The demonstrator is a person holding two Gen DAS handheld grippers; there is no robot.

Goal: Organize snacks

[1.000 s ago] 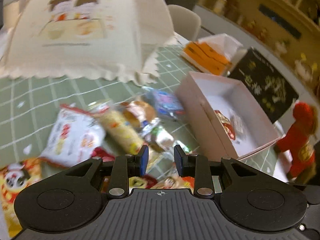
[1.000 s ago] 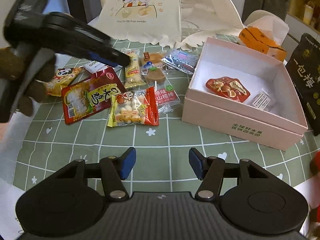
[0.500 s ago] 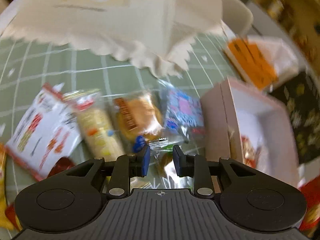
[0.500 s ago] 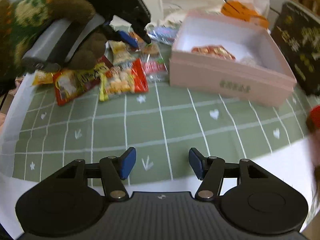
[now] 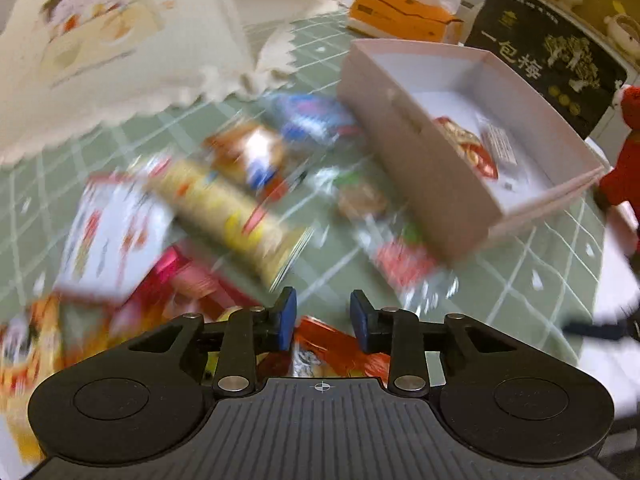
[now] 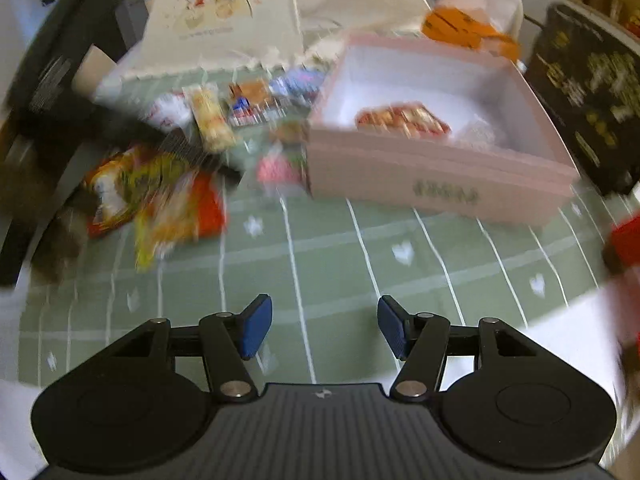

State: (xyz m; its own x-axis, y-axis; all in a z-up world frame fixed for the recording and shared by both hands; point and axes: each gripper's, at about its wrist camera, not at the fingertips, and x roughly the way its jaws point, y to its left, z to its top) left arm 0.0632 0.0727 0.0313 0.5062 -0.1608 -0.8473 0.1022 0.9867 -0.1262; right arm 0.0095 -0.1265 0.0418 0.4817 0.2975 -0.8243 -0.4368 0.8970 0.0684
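Observation:
Both views are motion-blurred. Several snack packets lie on the green checked tablecloth (image 6: 360, 248): a long yellow packet (image 5: 236, 216), a white packet (image 5: 112, 236), a blue one (image 5: 316, 118) and red ones (image 5: 404, 260). A pink box (image 5: 424, 172) to their right holds a red packet (image 5: 468, 148); it also shows in the right wrist view (image 6: 432, 176). My left gripper (image 5: 323, 322) is open and empty, low over an orange-red packet (image 5: 336, 344). My right gripper (image 6: 325, 330) is open and empty above bare cloth, short of the box.
A cream food cover (image 5: 120, 40) with cartoon print stands behind the snacks. An orange tissue box (image 5: 404, 16) and a black printed bag (image 5: 548, 64) sit behind the pink box. A red plush toy (image 5: 624, 168) is at the right edge.
My left gripper has pulled back and swung, so the snacks and box now sit farther ahead. Its jaws stay open and empty. The right gripper has shifted closer to the box.

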